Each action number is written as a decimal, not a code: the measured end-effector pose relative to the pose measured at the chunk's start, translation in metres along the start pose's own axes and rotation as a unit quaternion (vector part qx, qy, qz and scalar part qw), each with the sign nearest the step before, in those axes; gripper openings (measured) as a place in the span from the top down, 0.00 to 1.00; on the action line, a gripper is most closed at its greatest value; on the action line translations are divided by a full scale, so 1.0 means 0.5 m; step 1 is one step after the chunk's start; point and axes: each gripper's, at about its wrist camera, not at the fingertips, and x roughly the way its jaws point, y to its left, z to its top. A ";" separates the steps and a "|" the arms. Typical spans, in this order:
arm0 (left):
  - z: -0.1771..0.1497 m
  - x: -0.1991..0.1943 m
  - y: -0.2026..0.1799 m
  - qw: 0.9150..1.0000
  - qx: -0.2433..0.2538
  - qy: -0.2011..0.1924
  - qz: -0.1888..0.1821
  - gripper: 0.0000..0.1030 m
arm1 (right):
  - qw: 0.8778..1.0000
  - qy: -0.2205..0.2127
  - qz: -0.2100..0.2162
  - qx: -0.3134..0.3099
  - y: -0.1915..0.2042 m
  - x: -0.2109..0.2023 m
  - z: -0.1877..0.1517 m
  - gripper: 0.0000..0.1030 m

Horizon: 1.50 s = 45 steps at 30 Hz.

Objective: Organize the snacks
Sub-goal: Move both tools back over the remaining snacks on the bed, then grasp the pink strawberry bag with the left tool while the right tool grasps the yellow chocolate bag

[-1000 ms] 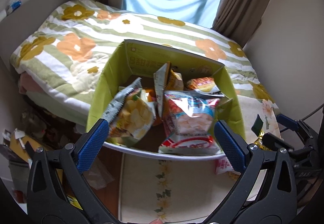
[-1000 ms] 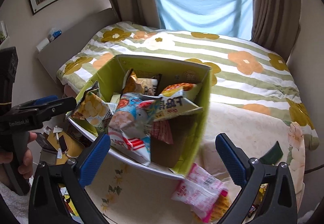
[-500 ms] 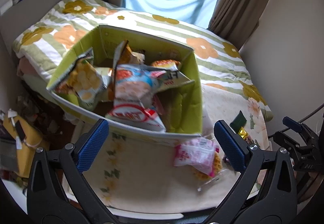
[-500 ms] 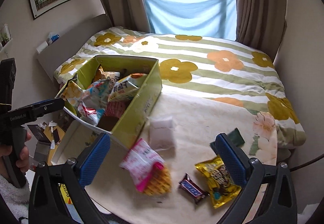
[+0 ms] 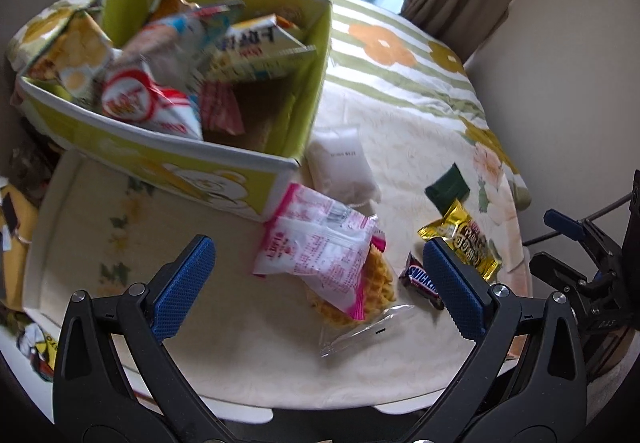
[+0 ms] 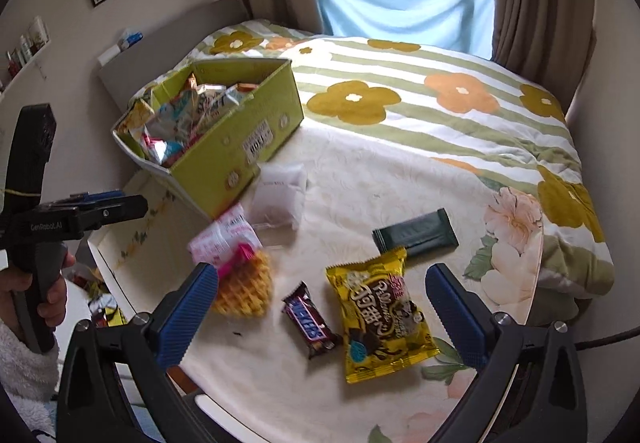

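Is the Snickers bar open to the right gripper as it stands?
Probably yes. The right gripper is open, and the Snickers bar lies flat between its fingers' line, apart from the yellow packet and the waffle.

1. Your left gripper [image 5: 318,285] fills the bottom of the left wrist view, its blue-padded jaws spread wide with nothing between them.
2. Your right gripper [image 6: 322,317] sits likewise along the bottom of the right wrist view, jaws wide apart and empty.
3. At the left edge of the right wrist view, your left hand [image 6: 38,293] wraps the black handle, a fluffy white sleeve [image 6: 22,363] at the wrist.
4. Your right gripper also shows at the right edge of the left wrist view.
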 end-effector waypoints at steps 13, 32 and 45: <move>-0.015 0.194 0.017 0.997 0.046 0.035 -0.049 0.00 | 1.000 0.005 0.008 -0.003 -0.054 0.109 -0.086 0.00; -0.040 0.235 0.017 0.996 0.065 0.050 -0.043 0.17 | 1.000 0.018 0.002 -0.024 -0.074 0.173 -0.102 0.00; -0.048 0.198 0.010 0.996 0.073 0.031 -0.040 0.44 | 0.999 0.022 -0.006 -0.029 -0.080 0.180 -0.097 0.00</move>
